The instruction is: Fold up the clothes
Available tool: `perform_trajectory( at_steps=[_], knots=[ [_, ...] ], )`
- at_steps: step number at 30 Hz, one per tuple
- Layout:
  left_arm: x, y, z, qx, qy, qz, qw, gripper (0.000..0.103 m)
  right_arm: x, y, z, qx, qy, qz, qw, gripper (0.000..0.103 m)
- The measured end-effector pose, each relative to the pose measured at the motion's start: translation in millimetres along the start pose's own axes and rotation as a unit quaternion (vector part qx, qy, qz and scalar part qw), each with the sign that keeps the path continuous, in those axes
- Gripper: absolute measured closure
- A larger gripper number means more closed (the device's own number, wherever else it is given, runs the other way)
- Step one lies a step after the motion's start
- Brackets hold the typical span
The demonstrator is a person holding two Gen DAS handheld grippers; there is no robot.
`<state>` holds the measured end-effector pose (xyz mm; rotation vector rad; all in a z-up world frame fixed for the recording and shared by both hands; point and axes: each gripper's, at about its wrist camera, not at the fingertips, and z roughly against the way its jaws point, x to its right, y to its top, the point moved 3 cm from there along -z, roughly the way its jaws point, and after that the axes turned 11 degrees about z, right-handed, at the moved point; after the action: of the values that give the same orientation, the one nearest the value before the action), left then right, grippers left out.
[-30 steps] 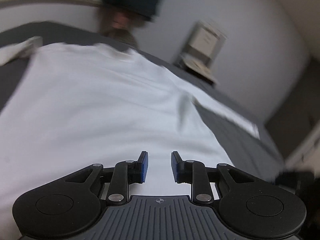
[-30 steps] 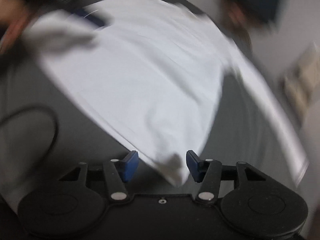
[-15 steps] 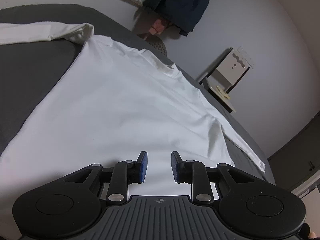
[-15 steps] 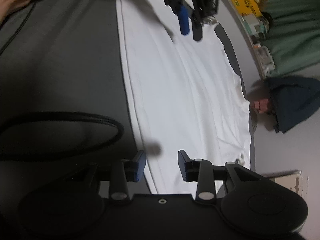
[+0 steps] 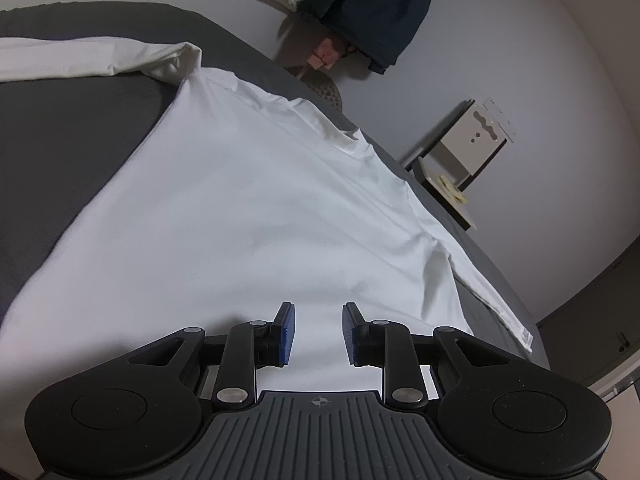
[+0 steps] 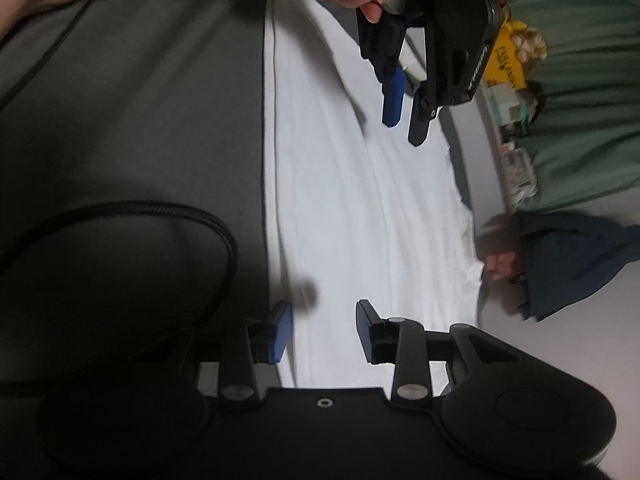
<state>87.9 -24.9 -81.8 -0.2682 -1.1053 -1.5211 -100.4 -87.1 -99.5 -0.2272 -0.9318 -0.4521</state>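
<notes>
A white long-sleeved shirt [image 5: 248, 208] lies spread flat on a dark grey surface [image 5: 60, 140], one sleeve stretched to the far left and the other to the right. My left gripper [image 5: 318, 330] is open and empty, just above the shirt's near hem. The shirt also shows in the right wrist view [image 6: 360, 208]. My right gripper [image 6: 324, 328] is open and empty over the shirt's edge. The left gripper [image 6: 404, 108] appears there too, held by a hand above the shirt.
A black cable [image 6: 168, 216] loops over the grey surface left of the right gripper. A dark blue garment [image 5: 372, 4] hangs at the wall beyond the surface. A small white stand [image 5: 464, 160] sits to the right. Cluttered shelf items [image 6: 512, 80] line the far edge.
Both views have gone from blurred to steady. Both grippers have closed in on the shirt; the right one has shifted along its edge. Both stay open.
</notes>
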Motion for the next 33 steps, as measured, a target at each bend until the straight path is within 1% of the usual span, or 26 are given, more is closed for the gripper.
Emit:
perform_trajectory(
  at_steps=[3,5,6,8,11,16,18,20,21,22,24,26,28,29,30,31,32,33],
  knots=[
    [-3.9,0.3,0.2,0.0,0.007,0.007,0.9999,0.078,-0.8,4.1,-3.0,0.005,-0.01,0.001,1.0,0.077],
    [-4.9,0.0,-0.2,-0.002,0.01,0.007,0.9999,0.078,-3.4,4.6,-3.0,0.01,-0.018,0.008,1.0,0.079],
    [-5.3,-0.2,-0.3,-0.003,0.011,0.007,0.9999,0.078,-5.2,4.4,-2.3,0.014,-0.022,0.012,1.0,0.086],
    [-6.0,-0.3,-0.2,-0.004,0.013,0.008,0.9999,0.078,-4.5,3.5,-3.1,0.023,-0.008,0.008,1.0,0.1],
    [-6.5,0.2,1.3,-0.004,0.014,0.009,0.9999,0.078,-0.9,-0.4,4.6,0.043,0.017,-0.008,0.999,0.101],
    [-6.8,0.2,1.3,-0.004,0.016,0.008,0.9998,0.078,1.1,-7.8,20.7,0.07,0.028,0.004,0.997,0.101],
    [-6.8,-0.5,0.2,-0.007,0.018,0.006,0.9998,0.078,-1.7,-10.1,18.1,0.062,0.034,0.012,0.997,0.101],
    [-6.7,-1.4,-1.1,-0.01,0.02,0.003,0.9997,0.078,-7.6,-7.7,13.5,0.039,0.044,0.014,0.998,0.1],
    [-6.9,-1.8,-1.6,-0.011,0.021,0.002,0.9997,0.078,-7.9,-7.4,14.7,0.039,0.037,0.013,0.998,0.093],
    [-7.2,-2.3,-2.1,-0.013,0.021,0.002,0.9997,0.078,-7.9,-7.4,16.1,0.038,0.029,0.01,0.999,0.088],
    [-7.2,-2.9,-3.1,-0.015,0.024,0.0,0.9996,0.078,-0.1,-11.3,22.6,0.034,0.032,-0.013,0.999,0.068],
    [-6.8,-2.7,-2.8,-0.014,0.027,-0.002,0.9995,0.078,10.3,-17.7,30.2,0.023,0.037,-0.039,0.998,0.057],
    [-6.4,-2.6,-2.7,-0.013,0.027,-0.003,0.9995,0.078,30.6,-34.8,35.1,-0.006,0.054,-0.096,0.994,0.056],
    [-6.1,-2.7,-2.9,-0.014,0.026,-0.002,0.9996,0.078,42.6,-46.6,36.0,-0.028,0.066,-0.143,0.987,0.055],
    [-5.1,-3.6,-4.0,-0.016,0.025,-0.003,0.9995,0.078,57.9,-66.6,32.0,-0.051,0.081,-0.211,0.973,0.055],
    [-3.8,-4.6,-5.3,-0.018,0.025,-0.005,0.9995,0.078,73.1,-86.3,28.2,-0.075,0.096,-0.277,0.953,0.055],
    [-1.3,-6.3,-7.1,-0.021,0.022,-0.01,0.9995,0.078,87.6,-106.6,24.2,-0.097,0.112,-0.344,0.927,0.056],
    [1.6,-8.0,-8.9,-0.024,0.02,-0.016,0.9994,0.078,95.7,-134.5,18.5,-0.109,0.139,-0.432,0.885,0.056]
  ],
)
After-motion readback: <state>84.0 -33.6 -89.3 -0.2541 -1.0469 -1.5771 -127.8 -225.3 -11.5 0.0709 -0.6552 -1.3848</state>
